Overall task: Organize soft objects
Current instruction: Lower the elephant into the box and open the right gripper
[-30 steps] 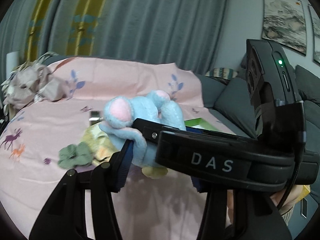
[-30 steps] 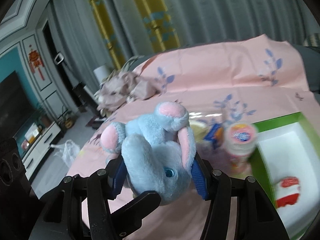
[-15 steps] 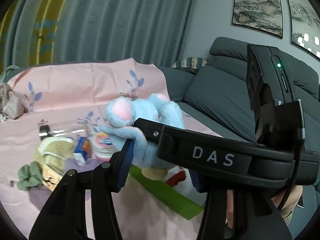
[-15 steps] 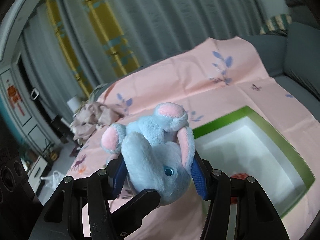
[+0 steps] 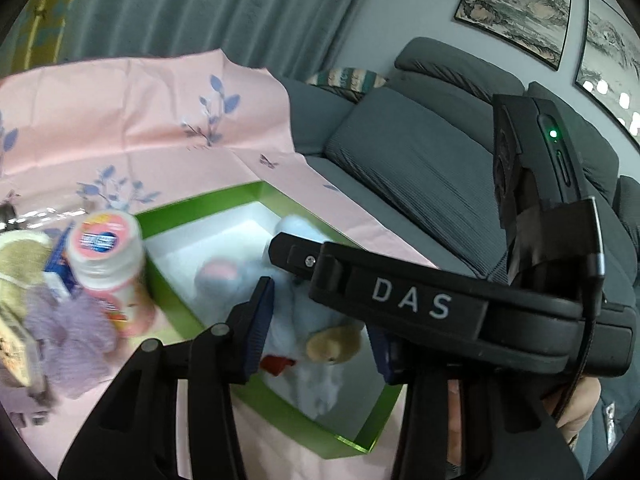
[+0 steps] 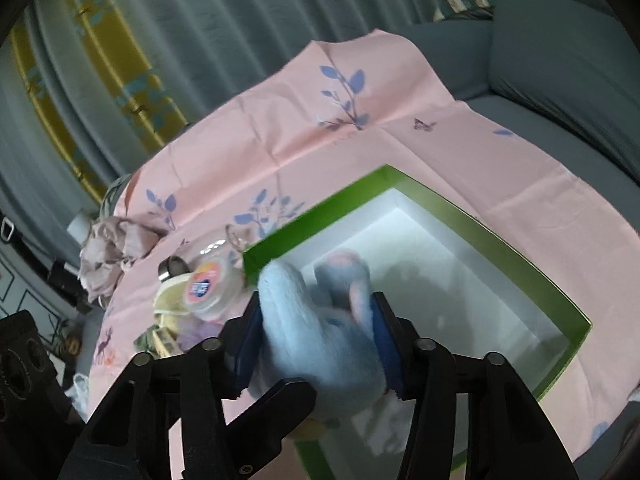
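Both grippers on one blue plush elephant (image 6: 320,344), over the green box (image 6: 460,216) with white inside.

Right gripper (image 6: 316,344): blue pads pressed into the plush head from both sides, narrow-to-mid gap, filled edge to edge by the toy. Jaws just been closing, plush between them. Pink-lined ear (image 6: 344,276) sticking up past the fingertips. Motion blur on the toy.

Left gripper (image 5: 320,320): blue left pad (image 5: 260,320) against the plush body (image 5: 288,312), right pad mostly hidden behind the right gripper's black arm marked DAS (image 5: 412,304). Mid gap, jaws just been closing, plush between them. Contact on the hidden side: cannot tell for sure, but toy fills the gap on the visible side. Tan foot (image 5: 332,344) of the plush showing near the right pad. Something red (image 5: 276,364) under the toy inside the box, too blurred to identify.

Plush position: inside the box outline, low over the white floor, near the corner closest to the cameras. Resting on the floor or just above: cannot tell.

Box sits on pink printed cloth (image 5: 160,128) over a grey sofa (image 5: 420,160). Just left of the box, touching or nearly: pink-lidded bottle (image 5: 108,264), purple knit piece (image 5: 68,332), blue carton (image 5: 60,264), beige pad (image 5: 20,264). All blurred.
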